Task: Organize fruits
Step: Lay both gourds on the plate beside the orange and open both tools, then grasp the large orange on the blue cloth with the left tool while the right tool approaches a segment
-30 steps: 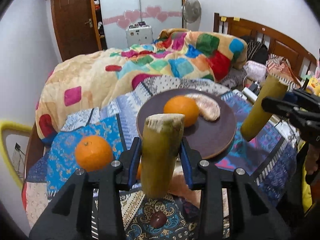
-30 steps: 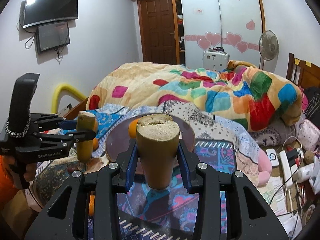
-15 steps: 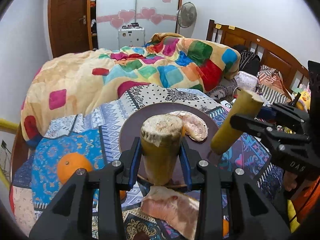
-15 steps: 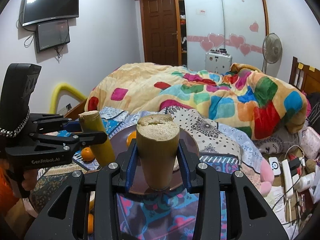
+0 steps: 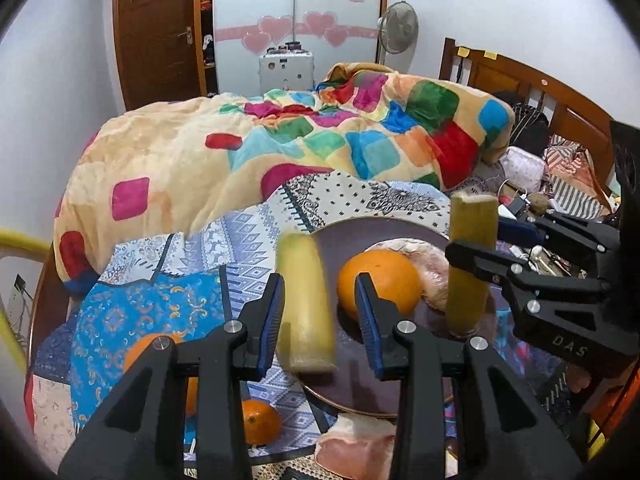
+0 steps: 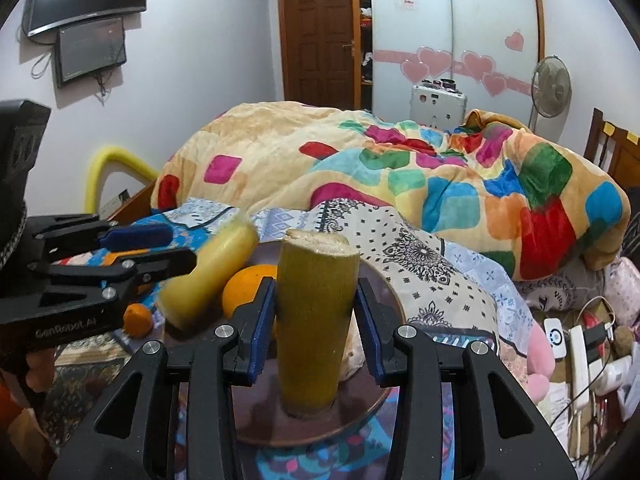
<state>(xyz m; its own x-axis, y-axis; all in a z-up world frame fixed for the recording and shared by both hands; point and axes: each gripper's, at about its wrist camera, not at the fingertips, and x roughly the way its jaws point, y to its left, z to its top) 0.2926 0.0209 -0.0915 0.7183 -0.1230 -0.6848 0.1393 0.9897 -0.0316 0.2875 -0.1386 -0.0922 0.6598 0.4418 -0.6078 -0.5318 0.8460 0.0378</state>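
Observation:
A dark round plate [image 5: 352, 384] [image 6: 280, 428] lies on the patterned cloth. On it are an orange [image 5: 376, 284] [image 6: 246, 290] and a pale peeled fruit piece [image 5: 430, 264]. My left gripper [image 5: 320, 320] [image 6: 154, 248] is open; a blurred yellow-green cane piece [image 5: 306, 300] [image 6: 208, 272] is tipping between its jaws over the plate's left rim. My right gripper [image 6: 316, 324] [image 5: 496, 240] has its jaws slightly apart beside a second cane piece [image 6: 314, 320] [image 5: 468, 268] standing upright on the plate.
Two more oranges [image 5: 256, 420] [image 5: 140, 354] and a pink peel piece [image 5: 356, 444] lie on the cloth near the plate. A colourful blanket [image 5: 320, 136] covers the bed behind. Chargers and cables [image 6: 580, 340] lie to the right.
My left gripper has opened and let go of its cane piece, which is falling blurred toward the plate. My right gripper has lowered its cane piece onto the plate and its jaws have loosened.

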